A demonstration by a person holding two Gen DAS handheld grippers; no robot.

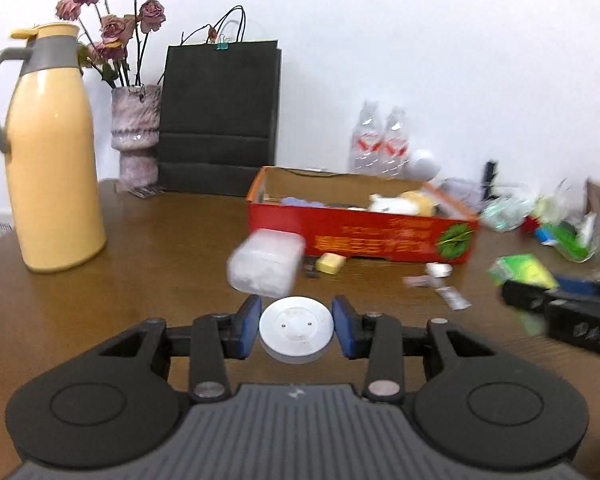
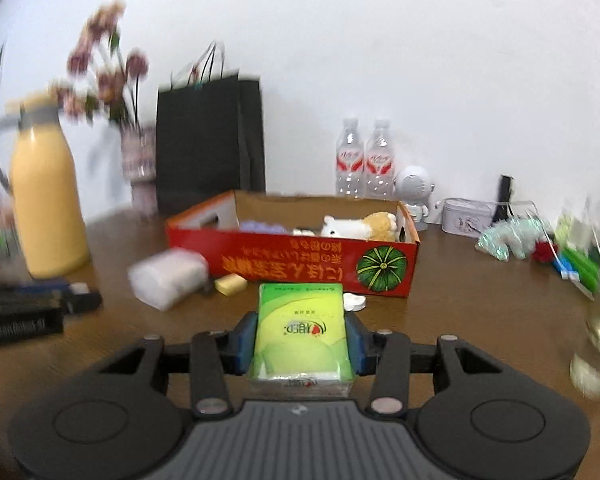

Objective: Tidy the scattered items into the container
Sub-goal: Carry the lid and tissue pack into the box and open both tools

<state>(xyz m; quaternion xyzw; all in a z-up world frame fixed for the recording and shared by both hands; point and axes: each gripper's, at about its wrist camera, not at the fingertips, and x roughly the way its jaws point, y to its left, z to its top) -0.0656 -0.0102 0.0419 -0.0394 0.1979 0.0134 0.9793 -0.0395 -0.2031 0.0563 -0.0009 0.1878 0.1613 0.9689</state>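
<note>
the left gripper (image 1: pixel 296 330) is clamped on a white round disc (image 1: pixel 297 330), its blue pads (image 1: pixel 247 326) pressed against the rim on either side. the disc looks hard, smooth and light, probably plastic; the curved rim gives the pads little to bite, so it could slip or swivel if the squeeze eases, and a hold straight across the widest part seems safest.

the right gripper (image 2: pixel 300 344) is closed on a green tissue pack (image 2: pixel 300 334), held by its long sides with the near end sticking back towards the camera. the pack looks soft and light in a slick wrapper; it will give under pressure rather than break, so a firm hold at mid-length should suit it.

the red cardboard box (image 1: pixel 380 242) sits further back on the brown table (image 1: pixel 160 240), open at the top, with a plush toy (image 2: pixel 360 226) already inside. near its front wall lie a cloudy plastic tub (image 1: pixel 266 262), a small yellow block (image 1: pixel 330 263) and a small white round piece (image 1: pixel 439 269), all outside the box. the tub looks rigid but bulky, likely best taken across its narrower width.
</note>
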